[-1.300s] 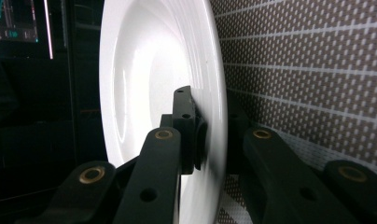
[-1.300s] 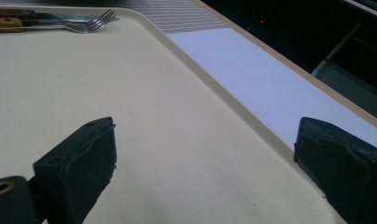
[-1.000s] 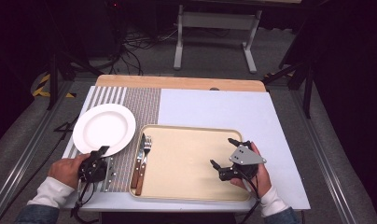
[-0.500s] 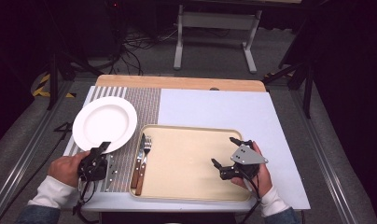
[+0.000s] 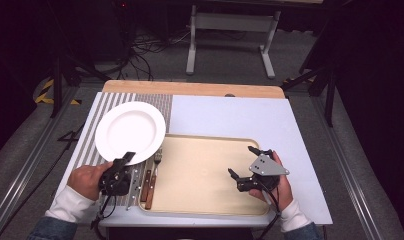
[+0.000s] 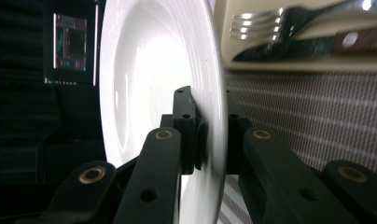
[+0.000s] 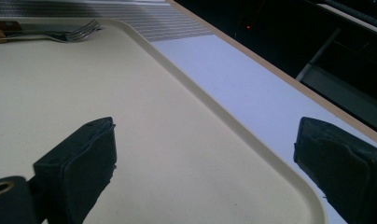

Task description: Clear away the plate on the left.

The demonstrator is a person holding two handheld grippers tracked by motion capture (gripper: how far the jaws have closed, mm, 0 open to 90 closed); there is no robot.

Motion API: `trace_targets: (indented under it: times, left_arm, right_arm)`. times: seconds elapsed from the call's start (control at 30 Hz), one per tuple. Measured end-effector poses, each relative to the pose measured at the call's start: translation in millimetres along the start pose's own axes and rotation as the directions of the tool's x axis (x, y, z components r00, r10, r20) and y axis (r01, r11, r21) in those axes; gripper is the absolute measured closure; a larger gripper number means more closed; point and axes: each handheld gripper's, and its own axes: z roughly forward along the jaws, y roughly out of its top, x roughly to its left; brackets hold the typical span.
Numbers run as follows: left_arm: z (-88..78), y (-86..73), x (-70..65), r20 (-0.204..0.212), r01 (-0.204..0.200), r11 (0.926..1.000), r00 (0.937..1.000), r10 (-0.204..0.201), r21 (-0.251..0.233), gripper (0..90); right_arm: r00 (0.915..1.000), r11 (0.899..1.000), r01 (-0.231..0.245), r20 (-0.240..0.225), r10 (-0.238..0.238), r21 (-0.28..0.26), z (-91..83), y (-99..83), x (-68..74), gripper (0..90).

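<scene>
Round glossy white ceramic plate with broad rim, near edge clamped in left gripper, right gripper wide open, empty, over beige plastic tray

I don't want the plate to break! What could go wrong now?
The left hand-held gripper pinches only the thin rim of the white plate, so it could slip out and drop. The plate's edge sits close to the fork and the tray, so it might bump them on the way.
</scene>
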Motion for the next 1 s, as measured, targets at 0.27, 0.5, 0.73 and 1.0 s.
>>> trace_targets:
  times: [0.27, 0.5, 0.73, 1.0]
  left_arm:
    - [1.4, 30.2, -6.4, 0.013, -0.045, 0.9962, 0.9988, 0.046, -0.074, 81.3]
    - [5.0, 54.8, -13.9, 0.035, -0.081, 0.9885, 0.9957, 0.086, -0.128, 81.3]
    - [9.2, 76.8, -21.4, 0.063, -0.1, 0.9777, 0.9915, 0.114, -0.184, 81.3]
    - [10.3, 101.5, -33.7, 0.104, -0.136, 0.9624, 0.9809, 0.164, -0.235, 81.2]
  right_arm:
    - [0.9999, 1.0, -0.006, 0.011, 0.006, -0.001, -0.9, -1.3, -2.9, 6.8]
    - [0.9992, 1.0, -0.023, 0.034, 0.023, 0.002, -2.2, -4.5, -9.1, 6.8]
    - [0.9974, 0.999, -0.044, 0.057, 0.044, -0.007, -6.6, -6.6, -15.7, 6.8]
    - [0.9919, 0.998, -0.065, 0.109, 0.066, -0.012, -14.4, -9.6, -25.3, 6.9]
